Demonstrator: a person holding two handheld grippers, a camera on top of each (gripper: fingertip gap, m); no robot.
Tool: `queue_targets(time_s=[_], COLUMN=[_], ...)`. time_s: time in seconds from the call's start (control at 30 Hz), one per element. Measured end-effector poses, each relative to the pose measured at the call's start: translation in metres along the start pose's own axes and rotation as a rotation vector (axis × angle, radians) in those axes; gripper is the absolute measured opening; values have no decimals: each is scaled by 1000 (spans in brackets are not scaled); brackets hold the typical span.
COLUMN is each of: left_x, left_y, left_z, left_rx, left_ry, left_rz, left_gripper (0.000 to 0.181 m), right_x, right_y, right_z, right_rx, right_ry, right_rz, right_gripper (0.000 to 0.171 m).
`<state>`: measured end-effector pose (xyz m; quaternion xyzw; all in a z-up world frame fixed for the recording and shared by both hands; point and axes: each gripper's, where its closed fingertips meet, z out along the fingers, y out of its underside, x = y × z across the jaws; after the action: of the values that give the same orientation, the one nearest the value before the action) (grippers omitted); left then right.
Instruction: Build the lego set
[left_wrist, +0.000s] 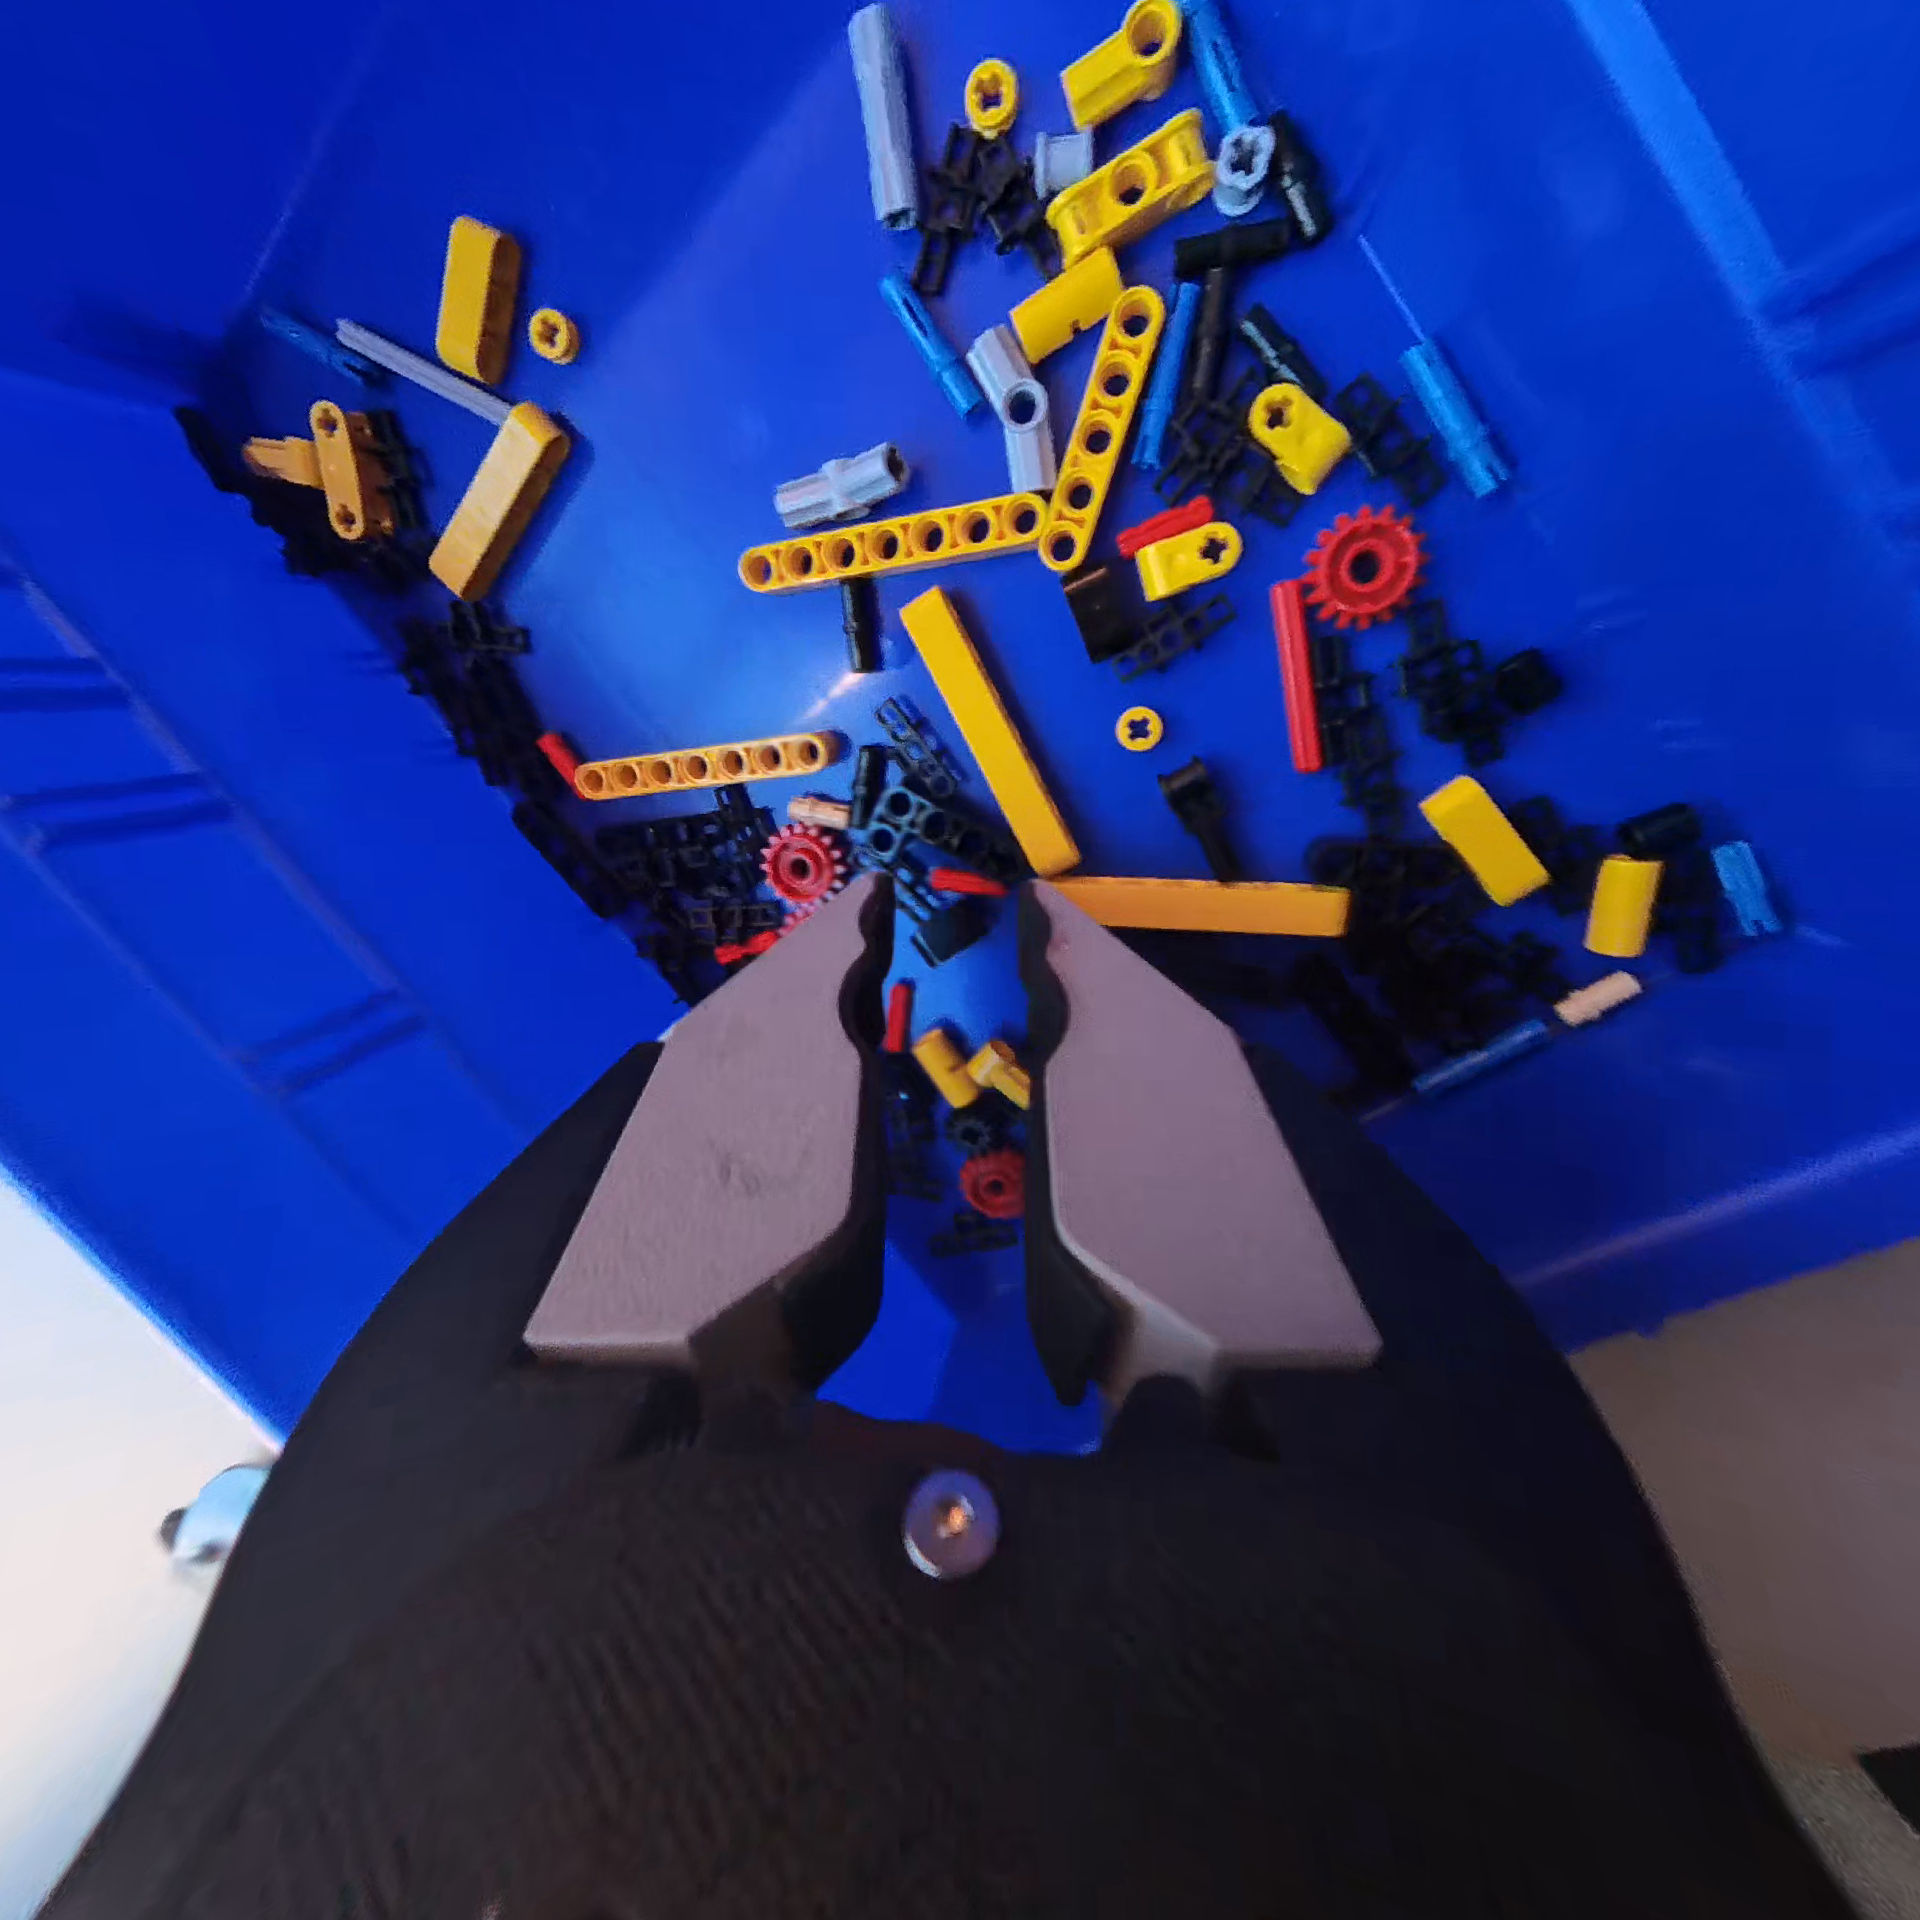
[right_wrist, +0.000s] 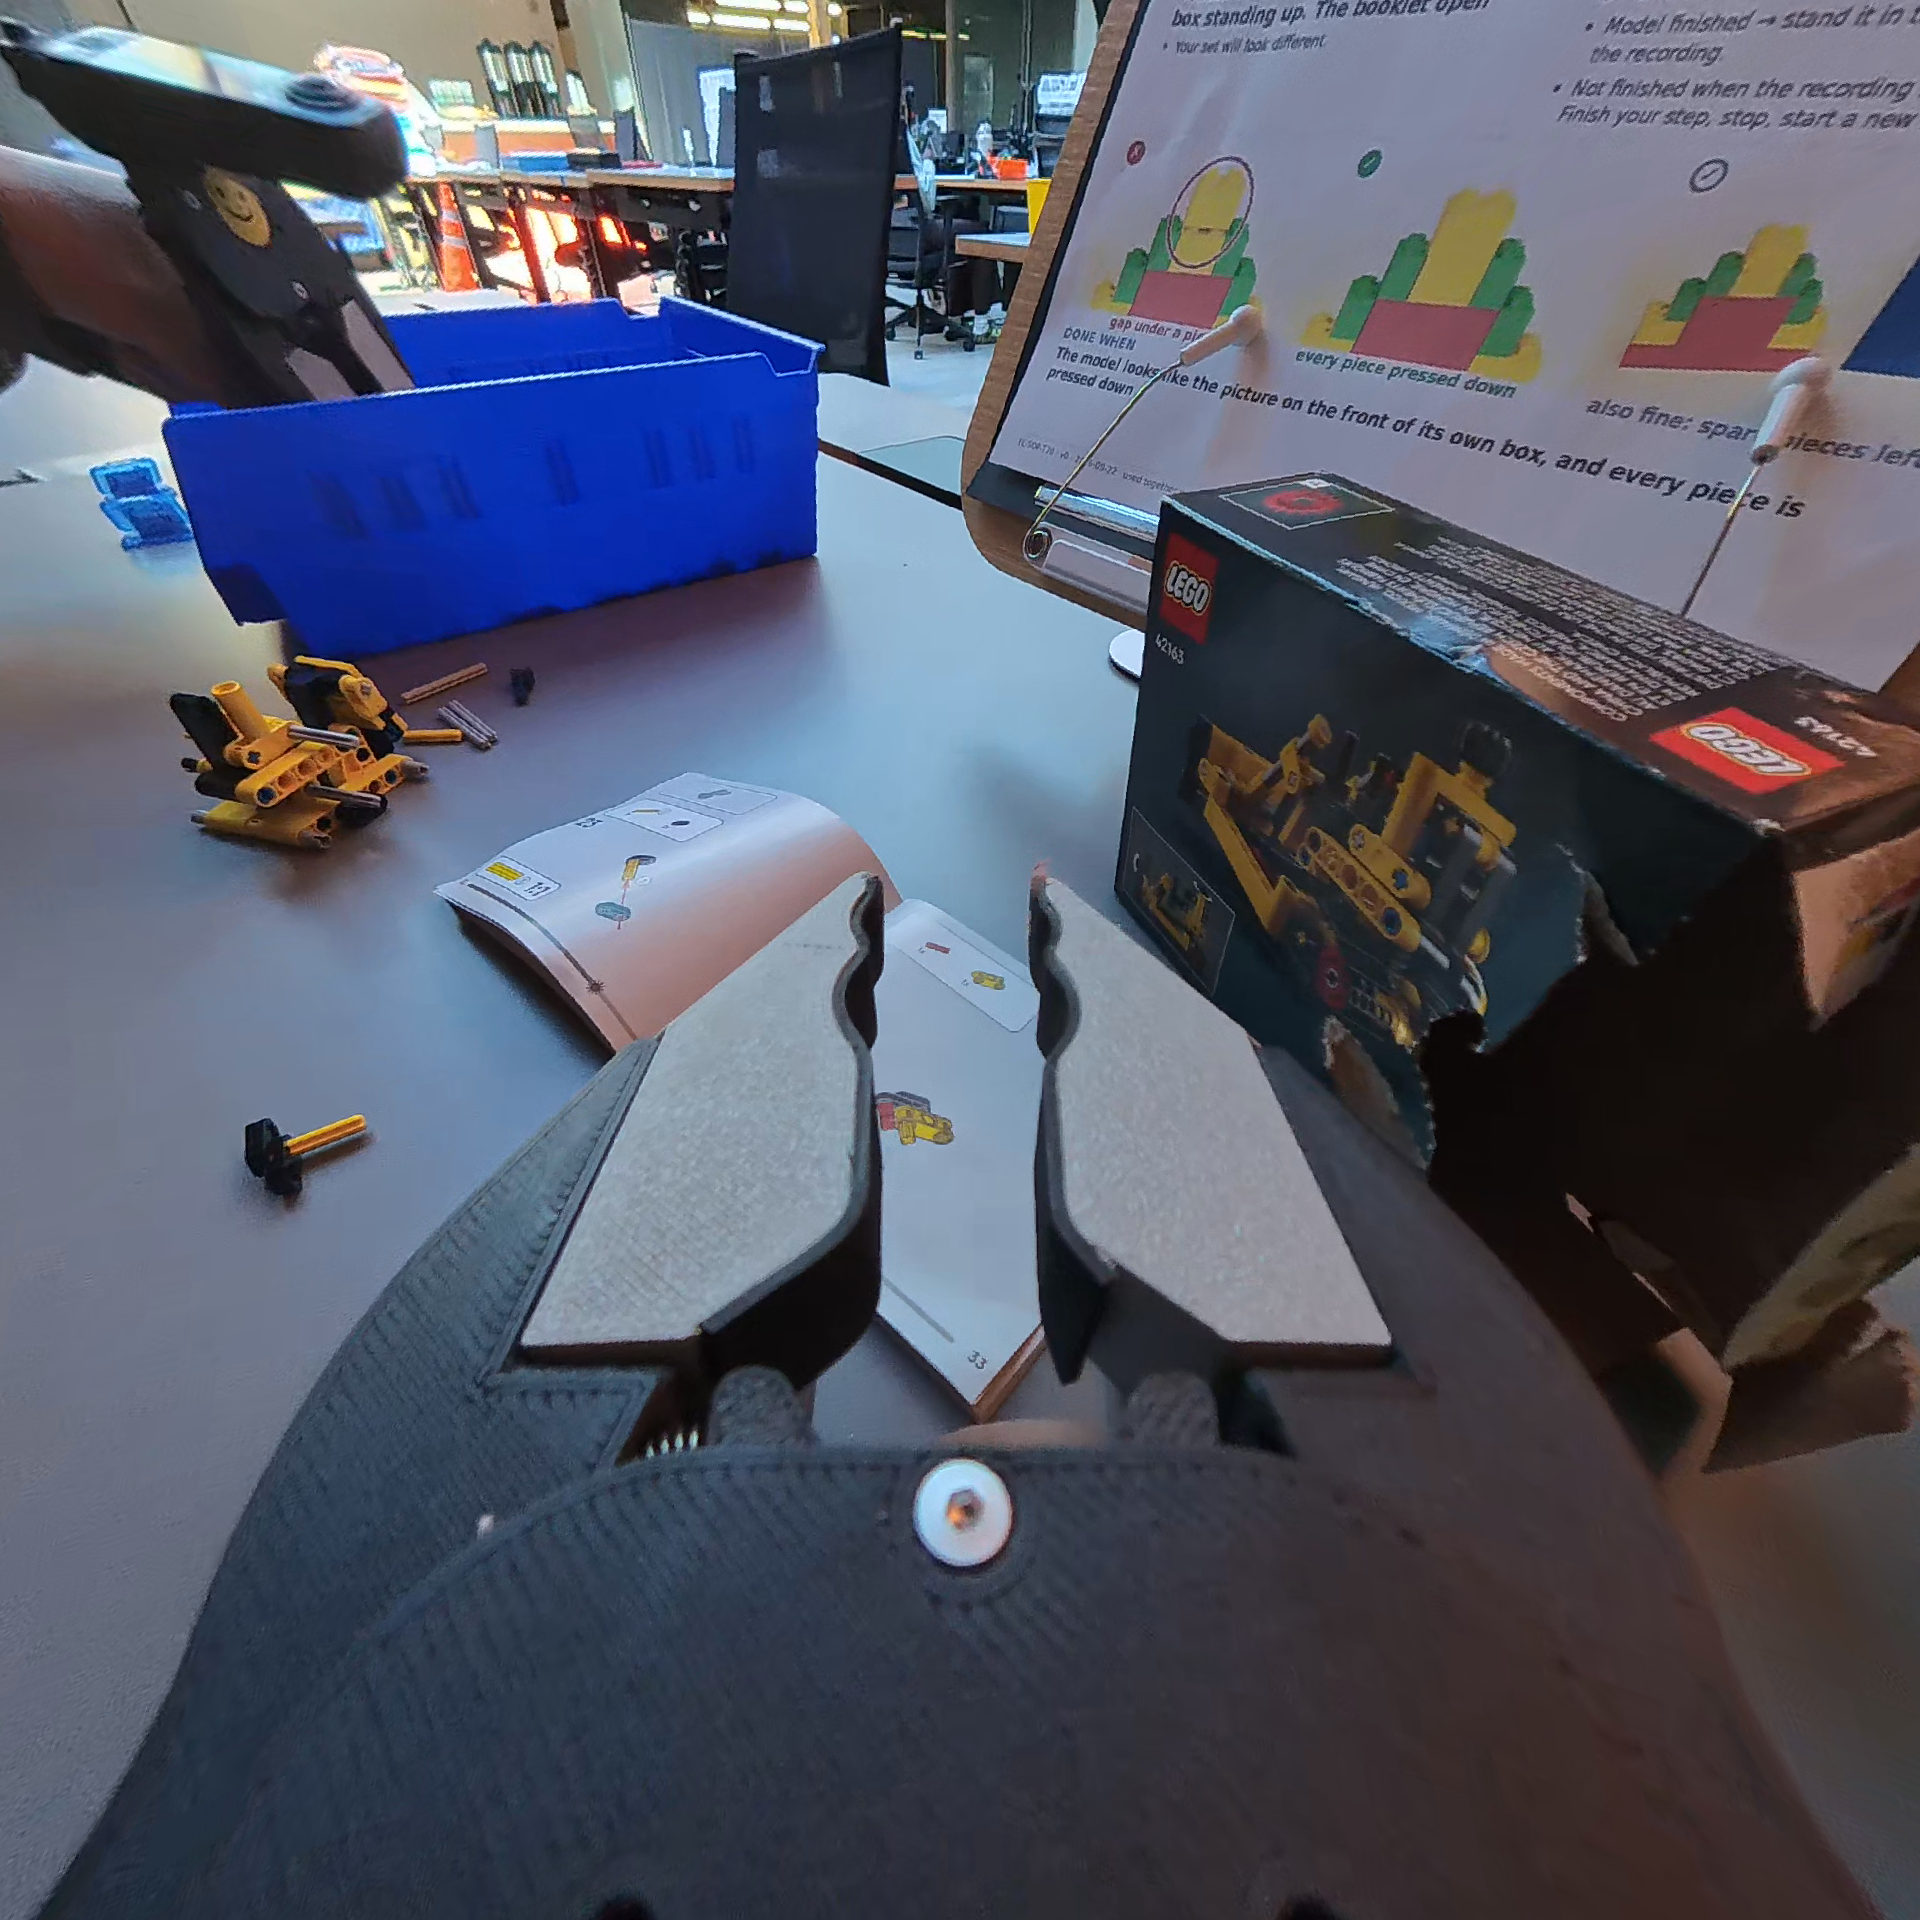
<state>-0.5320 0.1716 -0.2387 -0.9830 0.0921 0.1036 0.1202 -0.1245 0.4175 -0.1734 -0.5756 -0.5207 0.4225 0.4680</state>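
Observation:
My left gripper (left_wrist: 951, 896) is open and empty, pointing down into a blue bin (left_wrist: 312, 935) full of loose yellow, black, red, grey and blue pieces. Its tips hover just above a small red pin (left_wrist: 966, 883) and black connectors, beside a long yellow beam (left_wrist: 1205, 904). In the right wrist view the left gripper (right_wrist: 343, 353) dips into the blue bin (right_wrist: 499, 488). My right gripper (right_wrist: 956, 894) is open and empty above the open instruction booklet (right_wrist: 665, 883). A partly built yellow and black model (right_wrist: 296, 753) lies on the table in front of the bin.
The set's box (right_wrist: 1455, 831) stands right of my right gripper, with an instruction sheet on a stand (right_wrist: 1455, 260) behind it. A black piece on a yellow axle (right_wrist: 296, 1143) and several loose pins (right_wrist: 468, 717) lie on the dark table (right_wrist: 208, 1039). Two small blue pieces (right_wrist: 135, 499) lie left of the bin.

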Motion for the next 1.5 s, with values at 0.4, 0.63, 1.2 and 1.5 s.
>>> queue_targets(time_s=[0.4,0.63,1.2,1.5], left_x=[-5,-5,3,-1], left_y=[3,2,-5,-5], left_z=[11,10,4,12], left_rx=[-64,-76,-37,-50], left_ry=[81,69,92,102], left_rz=[-51,-34,17,16], left_gripper=[9,3,5,2], right_x=[-4,-5,-6,-6], right_y=[0,0,1,1], right_z=[-1,-1,-2,-2], right_rx=[0,0,-5,-8], right_ry=[-23,-25,-29,-29], right_rz=[-10,-10,-12,-8], right_gripper=[21,20,19,18])
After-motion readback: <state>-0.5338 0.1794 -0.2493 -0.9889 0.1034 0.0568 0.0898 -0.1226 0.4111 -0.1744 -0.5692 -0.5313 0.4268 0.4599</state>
